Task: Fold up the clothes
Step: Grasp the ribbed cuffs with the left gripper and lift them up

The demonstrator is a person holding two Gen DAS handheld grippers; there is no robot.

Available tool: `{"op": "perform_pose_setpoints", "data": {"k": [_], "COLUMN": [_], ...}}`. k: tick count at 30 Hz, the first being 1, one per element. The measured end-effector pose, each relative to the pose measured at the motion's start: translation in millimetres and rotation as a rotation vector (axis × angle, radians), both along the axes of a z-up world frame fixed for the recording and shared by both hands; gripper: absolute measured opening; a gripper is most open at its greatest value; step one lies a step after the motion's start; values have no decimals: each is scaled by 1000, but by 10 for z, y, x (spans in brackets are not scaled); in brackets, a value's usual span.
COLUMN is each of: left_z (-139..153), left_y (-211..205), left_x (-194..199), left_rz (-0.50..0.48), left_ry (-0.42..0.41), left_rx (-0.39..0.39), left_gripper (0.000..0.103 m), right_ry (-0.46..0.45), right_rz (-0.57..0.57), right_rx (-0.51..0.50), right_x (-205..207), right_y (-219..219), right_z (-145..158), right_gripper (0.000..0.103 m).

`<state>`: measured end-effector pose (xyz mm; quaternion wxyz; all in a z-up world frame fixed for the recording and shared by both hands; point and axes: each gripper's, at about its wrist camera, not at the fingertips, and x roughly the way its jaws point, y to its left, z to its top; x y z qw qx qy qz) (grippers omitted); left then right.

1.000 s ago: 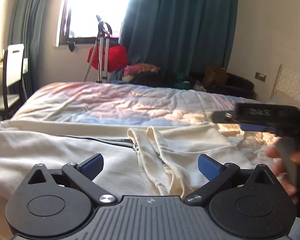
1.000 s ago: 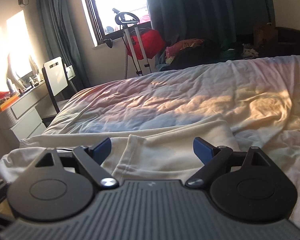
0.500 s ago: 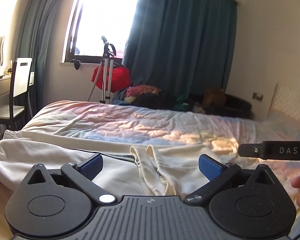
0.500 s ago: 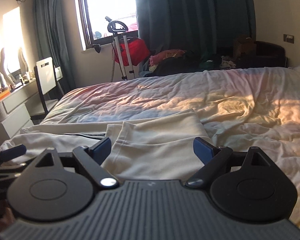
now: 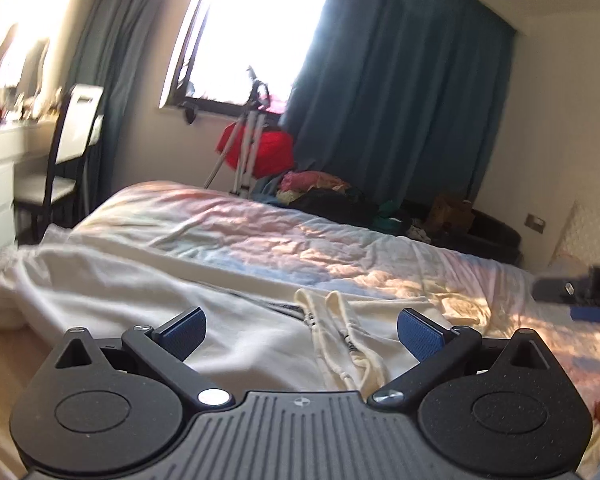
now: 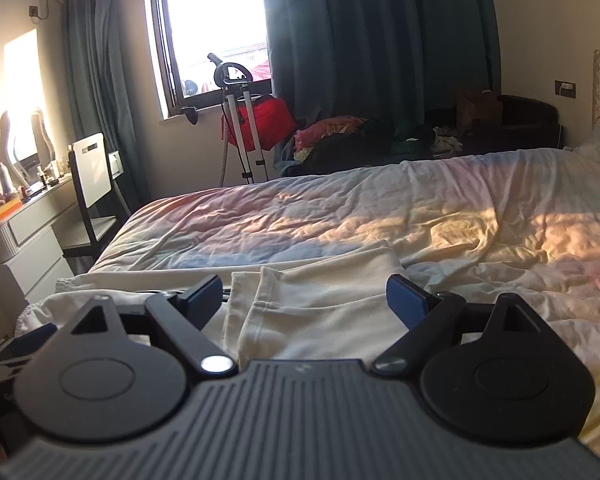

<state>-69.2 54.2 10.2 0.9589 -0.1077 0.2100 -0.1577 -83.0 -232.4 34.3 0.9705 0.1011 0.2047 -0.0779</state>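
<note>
A cream-white garment (image 5: pixel 236 332) lies spread along the near edge of the bed, with a folded panel and a zipper edge (image 5: pixel 340 332) near its middle. It also shows in the right wrist view (image 6: pixel 320 300). My left gripper (image 5: pixel 300 330) is open and empty, held above the garment's middle. My right gripper (image 6: pixel 304 298) is open and empty, held above the folded panel. The right gripper's tip shows at the right edge of the left wrist view (image 5: pixel 580 292).
The bed (image 6: pixel 380 216) has a wrinkled pale duvet. A chair (image 6: pixel 92 184) and a dresser (image 6: pixel 24 236) stand at the left. A tripod stand (image 6: pixel 240 120), a red bag (image 6: pixel 264 120) and a pile of clothes (image 6: pixel 352 136) sit under the window.
Both grippers have risen and tilted up, so the garment sits lower in each view. The right gripper has drifted to the right edge of the left wrist view. Jaws stay open.
</note>
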Motion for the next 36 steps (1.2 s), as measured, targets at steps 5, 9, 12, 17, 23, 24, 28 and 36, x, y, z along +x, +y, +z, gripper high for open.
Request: {"op": "perform_pose_setpoints", "data": {"k": [5,9,12,17,23,24,28,36], "left_z": [-168,-356,-455,-566,-938,-950,-983,-807], "left_y": [464,1084,1718,2350,2502,2530,2609,2336], "left_x": [325,616,806,957,1297,1360,1561,1624], "left_rz": [114,274,408,583,680,708,800,781], "left_ry": [158,360,498,528,519,495,399,284], "left_rx": [-138,-296,-482,-637,-781,-762,-684,-548], "left_gripper": [103,101,96,98,86,86,86,36], "right_ry": [23,59,85,116,182,185,203,316], "right_rz": [-10,1,9,9,44,55,103,165], "right_rx": [15,2,43,75,67,54,-15,-60], "right_x": [130,254,322,449,704,731,881,1438], "right_y": [-129,-216,-334,-447,-412,-390,-221,74], "right_z": [-224,-447,-568,-729,-913,-938,-1070,-1463], "right_gripper": [90,90,90,90,90,90,90,90]}}
